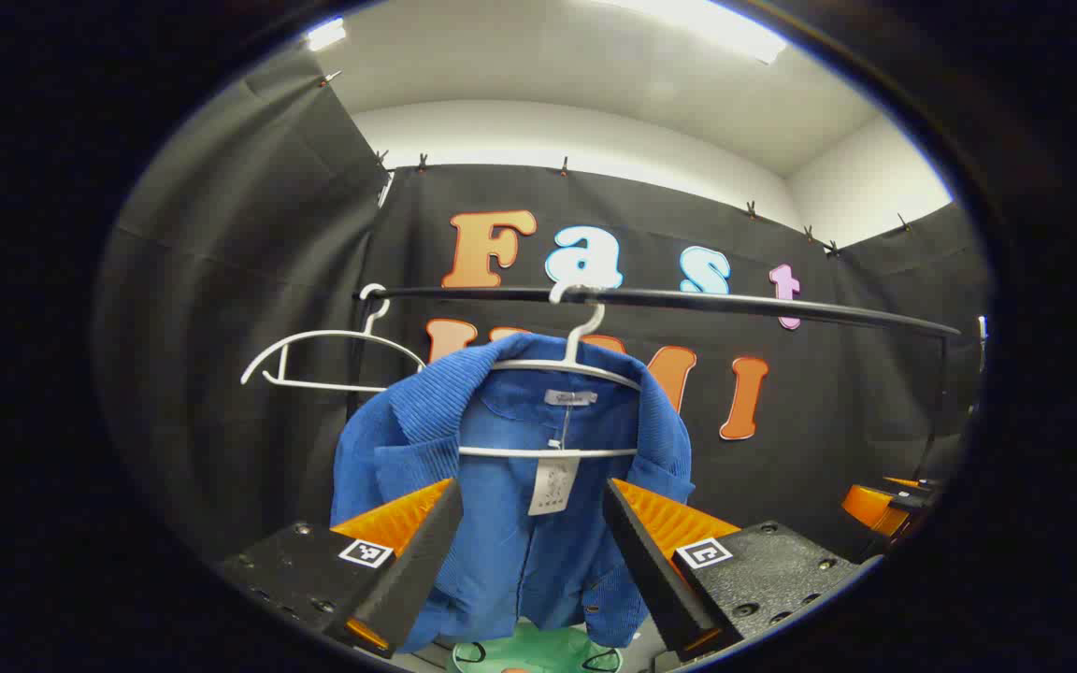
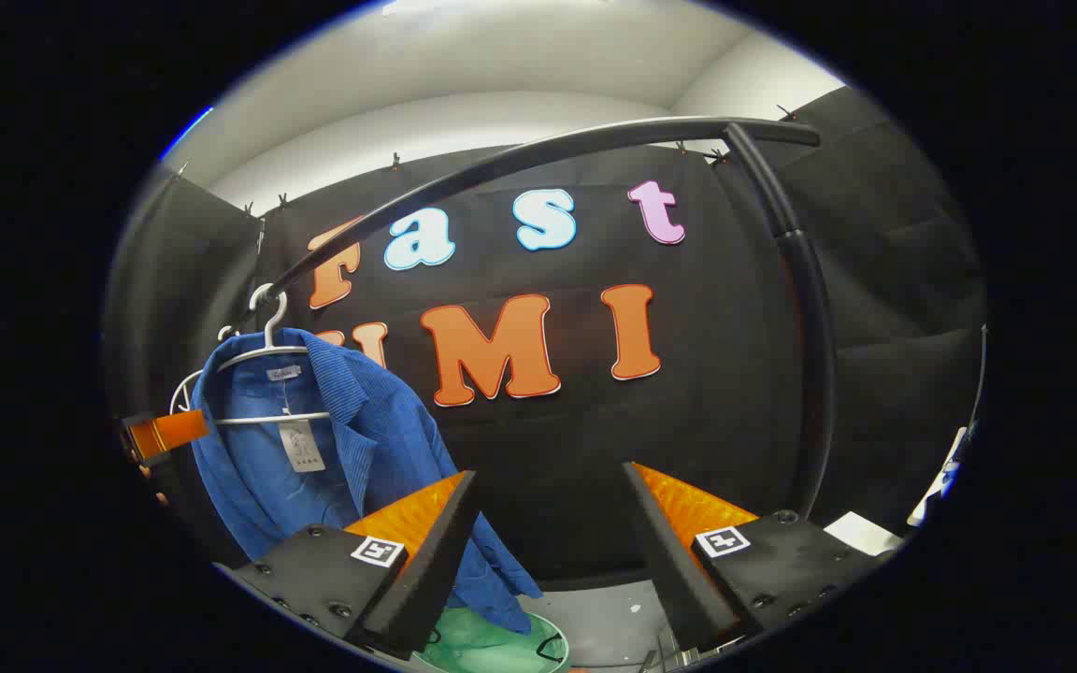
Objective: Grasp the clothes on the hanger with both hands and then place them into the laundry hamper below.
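Two grippers, both spread wide with nothing between the fingers. The left gripper points straight at a blue shirt hanging on a white hanger from the black rail; the fingers frame the shirt's front but look short of it, no contact that I can see. The right gripper sits off to the right of the shirt, aimed mostly at the booth wall, garment just left of its left finger. A second white hanger, bare, hangs further left on the rail. The green hamper is directly below the shirt, its rim peeking under the hem; also seen in the right gripper view. A paper tag dangles inside the collar. Handling guess: ribbed, corduroy-like cloth, soft and floppy, light, not fragile, not slippery; it will sag and fold the moment it's off the hanger. Best hold, I'd judge, is one gripper on each shoulder or upper front panel near the collar, pinching a thick fold of fabric, not the tag or hanger wire. Shoulders are draped loosely over the hanger, so lifting up and off should free it. The right gripper needs to swing left first. Task is at the approach stage, grasp not yet made.
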Demonstrator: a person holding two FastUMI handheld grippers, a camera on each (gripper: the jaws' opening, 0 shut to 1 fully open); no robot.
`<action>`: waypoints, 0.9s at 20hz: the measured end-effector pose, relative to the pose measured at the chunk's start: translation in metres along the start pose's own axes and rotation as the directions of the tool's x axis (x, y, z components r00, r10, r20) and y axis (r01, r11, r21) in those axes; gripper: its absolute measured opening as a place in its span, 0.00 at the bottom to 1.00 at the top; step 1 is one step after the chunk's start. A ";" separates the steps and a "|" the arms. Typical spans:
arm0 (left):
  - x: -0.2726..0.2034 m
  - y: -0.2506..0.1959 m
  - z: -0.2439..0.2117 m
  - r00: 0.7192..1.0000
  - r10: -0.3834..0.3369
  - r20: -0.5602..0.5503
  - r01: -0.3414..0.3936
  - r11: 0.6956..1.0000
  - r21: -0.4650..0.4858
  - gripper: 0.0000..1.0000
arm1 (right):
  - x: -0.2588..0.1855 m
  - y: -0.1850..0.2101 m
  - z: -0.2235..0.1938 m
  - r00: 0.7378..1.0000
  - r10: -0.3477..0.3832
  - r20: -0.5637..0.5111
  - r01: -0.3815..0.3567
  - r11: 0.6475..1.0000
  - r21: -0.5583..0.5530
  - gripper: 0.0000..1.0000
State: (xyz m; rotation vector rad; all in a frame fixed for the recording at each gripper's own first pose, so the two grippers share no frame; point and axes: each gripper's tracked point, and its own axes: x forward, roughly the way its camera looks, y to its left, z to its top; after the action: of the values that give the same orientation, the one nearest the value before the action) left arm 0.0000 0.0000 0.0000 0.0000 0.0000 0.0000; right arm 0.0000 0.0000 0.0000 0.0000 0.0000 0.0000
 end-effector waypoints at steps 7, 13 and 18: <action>0.002 0.000 -0.006 1.000 0.030 -0.001 -0.030 0.999 -0.020 0.95 | 0.014 -0.003 -0.006 0.999 0.033 -0.019 -0.033 0.999 -0.016 0.98; 0.001 -0.008 -0.010 1.000 0.025 -0.009 -0.026 0.999 -0.030 0.95 | 0.008 -0.007 -0.008 0.999 0.034 -0.023 -0.034 0.999 -0.025 0.89; -0.001 -0.009 -0.015 1.000 0.023 -0.021 -0.024 0.999 -0.022 0.95 | 0.005 -0.006 -0.012 0.999 0.035 -0.027 -0.036 0.999 -0.024 1.00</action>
State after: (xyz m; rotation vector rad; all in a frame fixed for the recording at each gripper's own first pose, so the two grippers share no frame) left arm -0.0007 -0.0086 -0.0146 -0.0221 0.0207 0.0235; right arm 0.0048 -0.0057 -0.0117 -0.0244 0.0262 0.0354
